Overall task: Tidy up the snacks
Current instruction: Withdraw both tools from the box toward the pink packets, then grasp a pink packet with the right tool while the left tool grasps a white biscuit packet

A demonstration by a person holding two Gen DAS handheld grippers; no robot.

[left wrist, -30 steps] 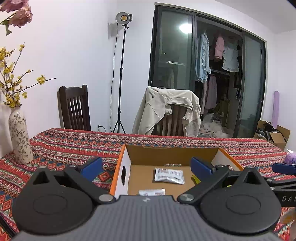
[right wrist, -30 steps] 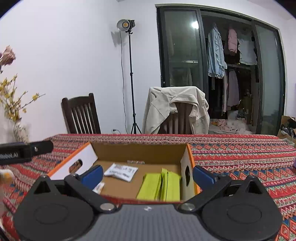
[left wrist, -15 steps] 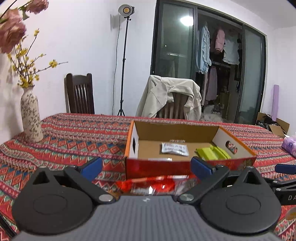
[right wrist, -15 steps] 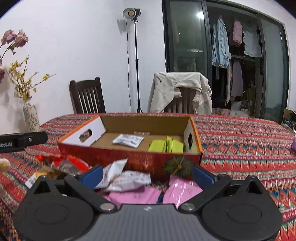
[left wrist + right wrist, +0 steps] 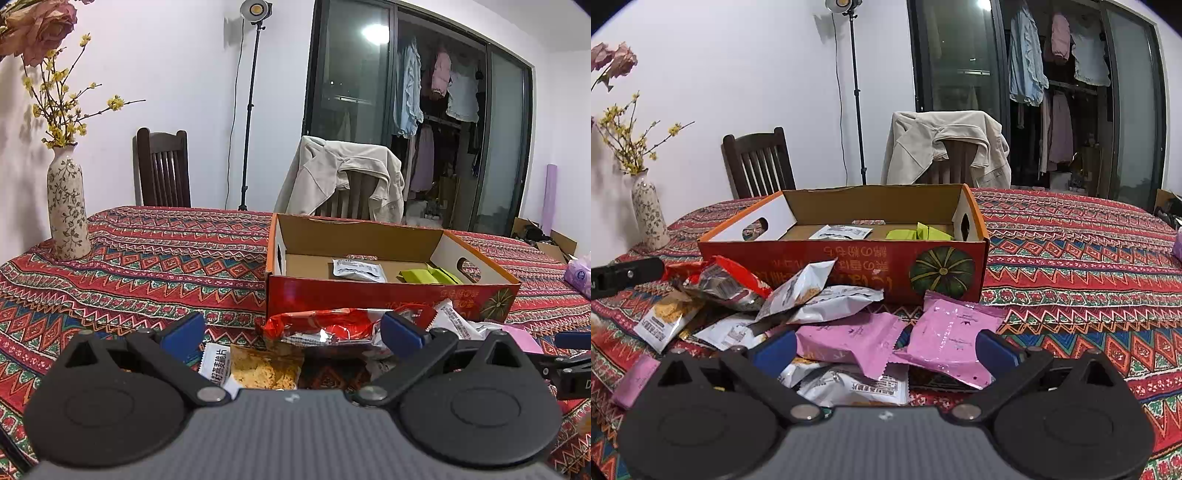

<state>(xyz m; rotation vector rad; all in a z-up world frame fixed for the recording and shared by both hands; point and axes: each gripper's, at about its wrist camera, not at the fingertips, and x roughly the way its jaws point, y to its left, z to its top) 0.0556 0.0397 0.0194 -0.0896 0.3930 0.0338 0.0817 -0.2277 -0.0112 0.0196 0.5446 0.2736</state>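
Note:
An open red cardboard box (image 5: 388,299) (image 5: 871,266) stands on the patterned tablecloth. It holds a white packet (image 5: 357,269) and green packets (image 5: 428,276) (image 5: 919,233). In front of it lies a heap of snacks: a red packet (image 5: 325,326) (image 5: 720,282), a cracker packet (image 5: 264,365), white packets (image 5: 827,301) and pink packets (image 5: 955,338). My left gripper (image 5: 291,338) is open and empty just above the red and cracker packets. My right gripper (image 5: 884,349) is open and empty over the pink packets.
A flowered vase (image 5: 68,210) stands at the table's left edge. Two chairs stand behind the table, one draped with a beige jacket (image 5: 341,177). A pink tissue pack (image 5: 578,273) lies at the far right. The other gripper shows at the frame edge (image 5: 624,275).
Both grippers have drawn back from over the box toward the near side and lower. The heap of snacks in front of the box has come into view.

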